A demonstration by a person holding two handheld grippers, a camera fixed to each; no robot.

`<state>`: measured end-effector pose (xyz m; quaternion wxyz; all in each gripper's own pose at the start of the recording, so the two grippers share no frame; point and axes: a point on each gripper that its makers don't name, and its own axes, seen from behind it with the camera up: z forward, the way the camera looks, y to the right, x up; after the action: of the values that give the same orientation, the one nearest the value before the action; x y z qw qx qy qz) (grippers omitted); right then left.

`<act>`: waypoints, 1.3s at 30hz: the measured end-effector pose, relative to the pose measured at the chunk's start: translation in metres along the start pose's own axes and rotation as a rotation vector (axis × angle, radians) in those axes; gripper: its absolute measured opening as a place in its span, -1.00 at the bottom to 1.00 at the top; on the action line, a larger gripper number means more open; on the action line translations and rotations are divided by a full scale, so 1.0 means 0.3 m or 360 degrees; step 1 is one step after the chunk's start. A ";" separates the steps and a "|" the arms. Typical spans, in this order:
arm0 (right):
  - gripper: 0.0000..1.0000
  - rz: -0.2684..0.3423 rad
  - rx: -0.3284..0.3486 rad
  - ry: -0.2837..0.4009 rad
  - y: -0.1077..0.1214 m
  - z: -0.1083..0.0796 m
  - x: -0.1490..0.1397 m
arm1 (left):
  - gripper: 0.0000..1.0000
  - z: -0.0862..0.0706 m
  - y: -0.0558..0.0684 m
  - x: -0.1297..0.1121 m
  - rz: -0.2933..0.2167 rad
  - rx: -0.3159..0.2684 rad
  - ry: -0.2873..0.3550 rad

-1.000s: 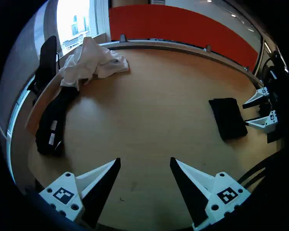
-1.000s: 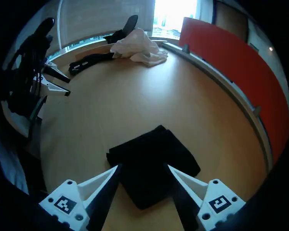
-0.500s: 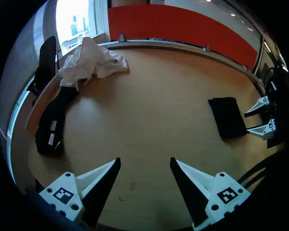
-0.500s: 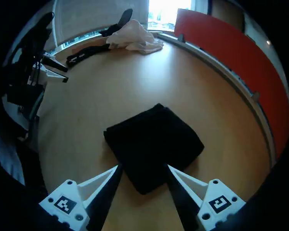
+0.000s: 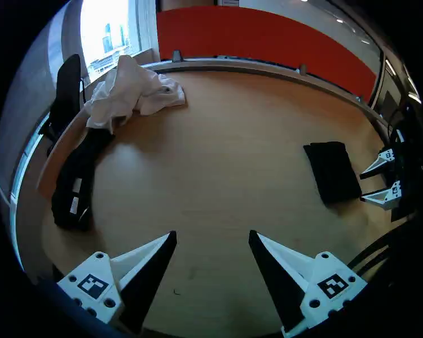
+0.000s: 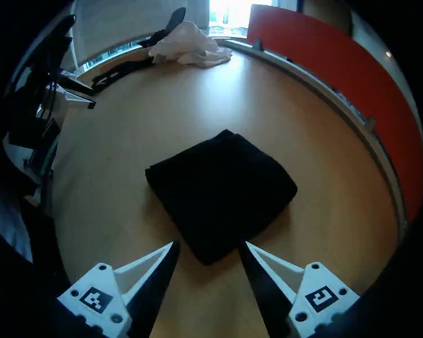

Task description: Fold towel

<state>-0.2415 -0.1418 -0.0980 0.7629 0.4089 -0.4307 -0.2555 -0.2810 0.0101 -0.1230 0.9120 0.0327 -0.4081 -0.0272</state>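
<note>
The black towel (image 6: pixel 221 194) lies folded into a compact, thick rectangle, flat on the wooden worktop (image 6: pixel 155 112). One corner points towards the right gripper (image 6: pixel 207 243). That gripper is released: its fingers are spread wide, one on either side of the towel's near corner, and neither presses on the cloth. Whether the fingertips touch the worktop cannot be told.

In the left gripper view the same towel (image 5: pixel 331 170) shows as a narrow dark rectangle close to the right edge of the worktop (image 5: pixel 223 141). The right gripper (image 5: pixel 365 186) is just beyond it at that edge, its two white fingers parted. The left gripper (image 5: pixel 211 233) is released too, jaws wide apart over bare wood near the near edge, holding nothing and well apart from the towel. In the right gripper view it (image 6: pixel 93 98) appears far off by the left edge, with its fingers pointing in over the worktop.

A crumpled heap of pale cloth (image 5: pixel 130 90) sits at the far left corner of the worktop, also seen in the right gripper view (image 6: pixel 192 45). A long black item with small white tags (image 5: pixel 76 174) lies along the left edge, one end touching the heap. A red partition (image 5: pixel 268 39) runs behind the far edge. A black office chair (image 5: pixel 65 96) stands beyond the left corner, in front of a bright window (image 5: pixel 107 34).
</note>
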 end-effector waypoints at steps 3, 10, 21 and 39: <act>0.52 0.0015 0.0001 -0.0021 -0.003 0.013 -0.026 | 0.91 0.000 0.003 -0.002 -0.0003 -0.0002 0.0000; 0.40 0.0075 0.0006 -0.0049 -0.005 0.037 -0.067 | 0.90 0.000 0.005 -0.006 -0.0008 -0.0003 -0.0001; -0.33 0.0121 0.0008 -0.0057 -0.007 0.054 -0.075 | 0.91 -0.002 0.011 -0.003 -0.0008 -0.0007 0.0002; -0.90 0.0138 0.0011 -0.0029 -0.008 0.029 -0.049 | 0.90 -0.002 0.012 -0.004 -0.0004 -0.0013 0.0003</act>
<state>-0.2565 -0.1357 -0.1041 0.7678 0.3902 -0.4559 -0.2244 -0.2813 0.0139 -0.1241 0.9124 0.0295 -0.4071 -0.0299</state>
